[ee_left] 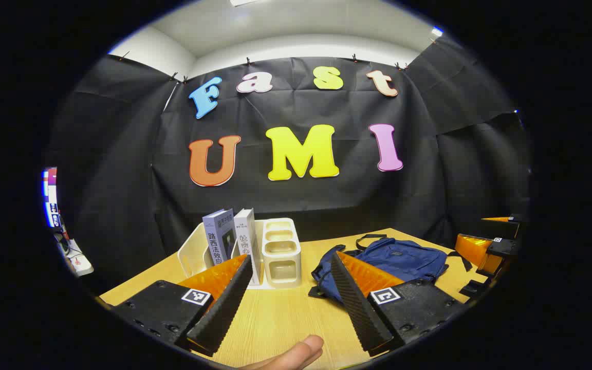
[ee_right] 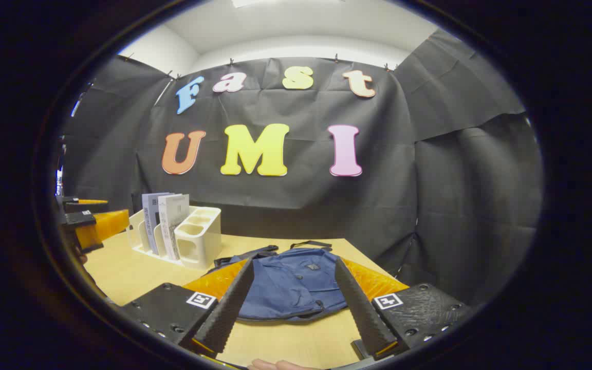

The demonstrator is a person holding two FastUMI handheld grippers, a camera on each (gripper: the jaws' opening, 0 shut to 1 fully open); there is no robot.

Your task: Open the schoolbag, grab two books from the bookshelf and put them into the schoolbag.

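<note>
Left gripper (ee_left: 290, 288): fingers spread wide, grasping nothing, above the pale wooden tabletop (ee_left: 280, 313). Ahead, just beyond its left finger: white plastic desk bookshelf (ee_left: 281, 252) with two upright grey-and-white paperback books (ee_left: 230, 237). Ahead to its right: flat navy-blue fabric schoolbag (ee_left: 396, 259), closed. Right gripper (ee_right: 290, 293): fingers likewise parted, empty, the schoolbag (ee_right: 291, 282) lying directly between and beyond them; bookshelf (ee_right: 198, 236) farther left.

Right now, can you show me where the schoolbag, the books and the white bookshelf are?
schoolbag (ee_right: 291, 280): right gripper view, blue front panel.
books (ee_left: 220, 234): left gripper view, cover of the nearer book.
bookshelf (ee_left: 281, 252): left gripper view, white compartment end.
</note>
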